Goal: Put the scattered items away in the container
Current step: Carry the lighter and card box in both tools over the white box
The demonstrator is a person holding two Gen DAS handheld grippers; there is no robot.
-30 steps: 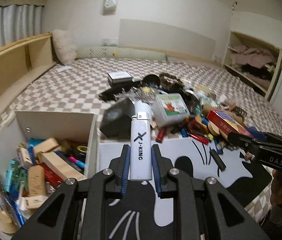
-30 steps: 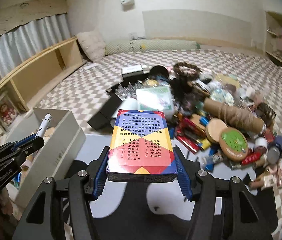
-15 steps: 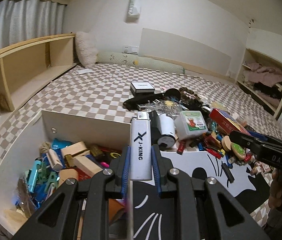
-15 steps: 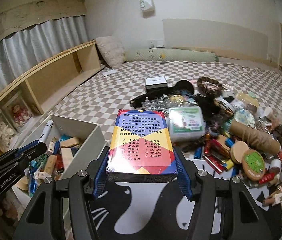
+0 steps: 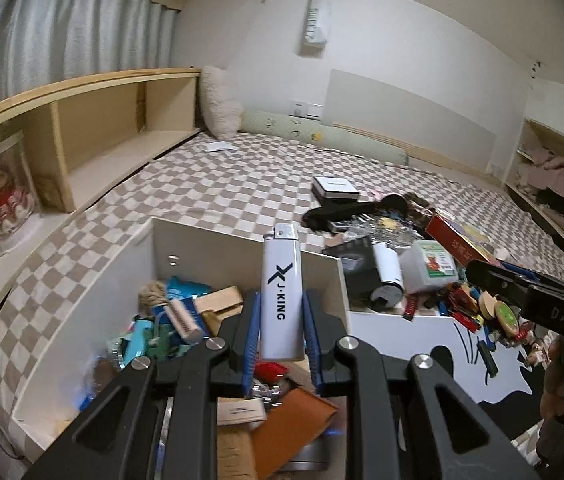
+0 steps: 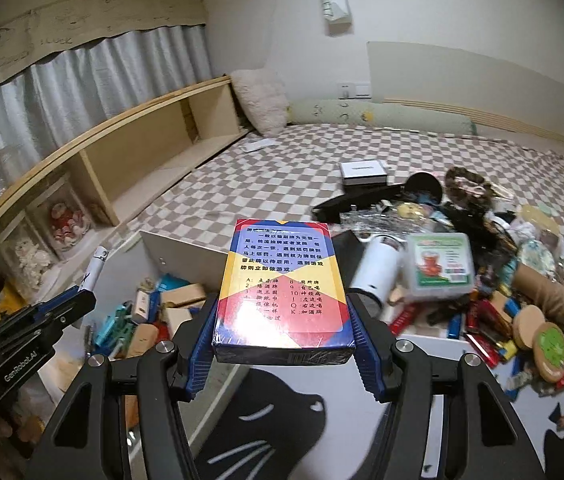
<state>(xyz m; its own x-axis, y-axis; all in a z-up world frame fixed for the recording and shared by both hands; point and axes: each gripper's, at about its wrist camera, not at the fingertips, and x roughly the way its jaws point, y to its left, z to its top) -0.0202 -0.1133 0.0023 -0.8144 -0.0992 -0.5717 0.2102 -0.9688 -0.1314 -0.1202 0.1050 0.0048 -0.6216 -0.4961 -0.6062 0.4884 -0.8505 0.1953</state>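
Note:
My left gripper (image 5: pixel 282 312) is shut on a white lighter (image 5: pixel 281 292) marked J-KING and holds it upright above the white container (image 5: pixel 81 312), which holds several small items. My right gripper (image 6: pixel 284 312) is shut on a red, blue and yellow card box (image 6: pixel 282 284) and holds it over the container's right wall (image 6: pixel 185 256). The card box also shows at the right of the left wrist view (image 5: pixel 458 240). The left gripper with the lighter (image 6: pixel 93 272) shows at the left of the right wrist view.
A heap of scattered items (image 6: pixel 482 272) lies on the checkered bed to the right of the container, with a clear plastic box (image 6: pixel 440 264) and a white bottle (image 6: pixel 374 276). A black-and-white cat mat (image 6: pixel 422 380) lies under the heap. A wooden shelf (image 5: pixel 93 140) runs along the left.
Both grippers have moved left with their loads. The lighter has gone from over the mat to over the container; the card box has come up to the container's right wall.

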